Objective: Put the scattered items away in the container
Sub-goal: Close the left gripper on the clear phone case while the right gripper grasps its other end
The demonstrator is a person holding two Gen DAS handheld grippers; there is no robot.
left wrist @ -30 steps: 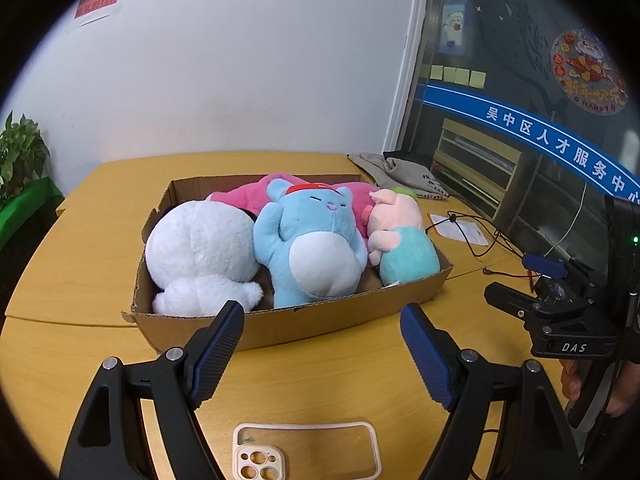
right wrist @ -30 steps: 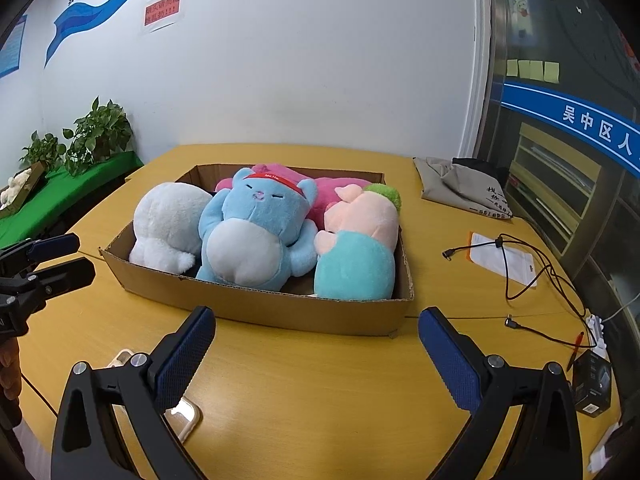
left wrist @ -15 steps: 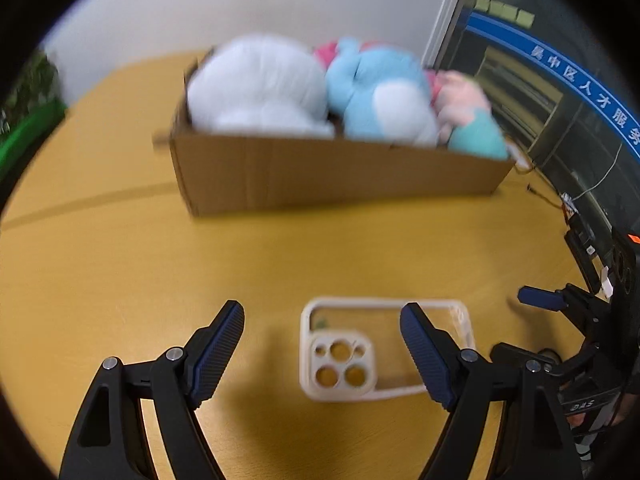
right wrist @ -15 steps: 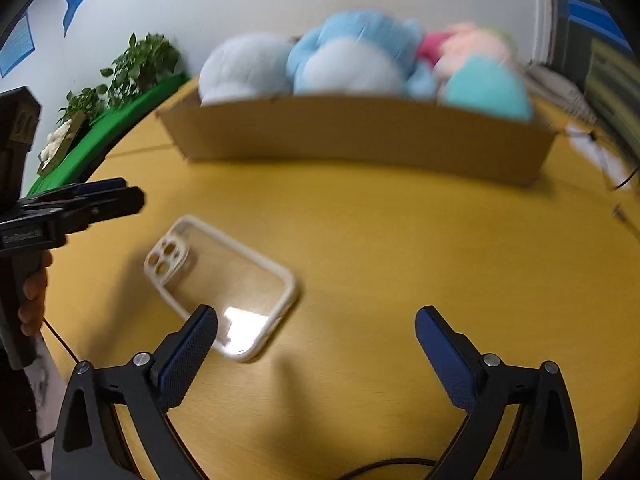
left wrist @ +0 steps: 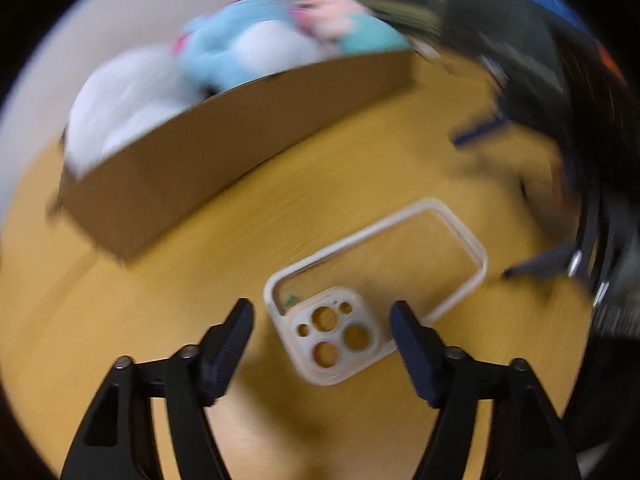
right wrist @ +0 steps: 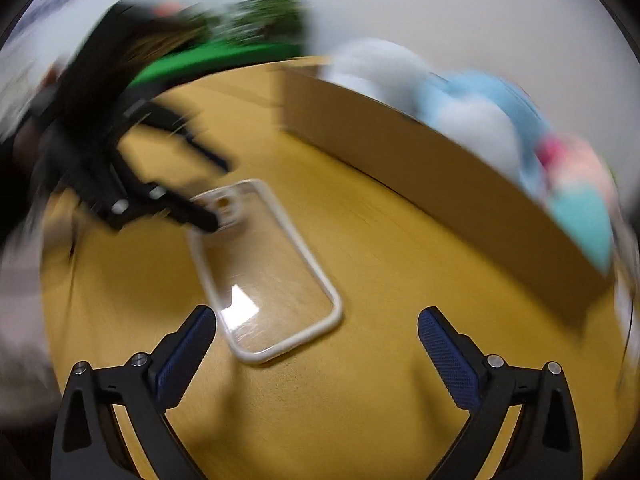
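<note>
**A:** While you hover there, your left hand-held gripper [left wrist: 322,334] has its jaws parted either side of the camera-cutout end of the clear, cream-rimmed phone case [left wrist: 374,288]. They have just been closing in, with the case between them, but the pads are not pressing on it yet. Your right hand-held gripper [right wrist: 316,332] is spread wide and empty, the case's plain end just beyond its left finger.

**B:** So where does the job stand?

**A:** Mostly done, I'd judge. The case lies flat on the yellow wooden bench [left wrist: 200,320], near the brown cardboard box [left wrist: 224,152] but clear of its front wall. Inside are the white plush toy [left wrist: 116,100], the blue plush bear [left wrist: 236,52] and the pink-and-teal plush [left wrist: 348,24]. The case is the only loose item I can see.

**B:** And how does it lie?

**A:** In your left view its long axis runs diagonally, lens end toward you, plain end up and to the right, roughly along the box wall.
</note>
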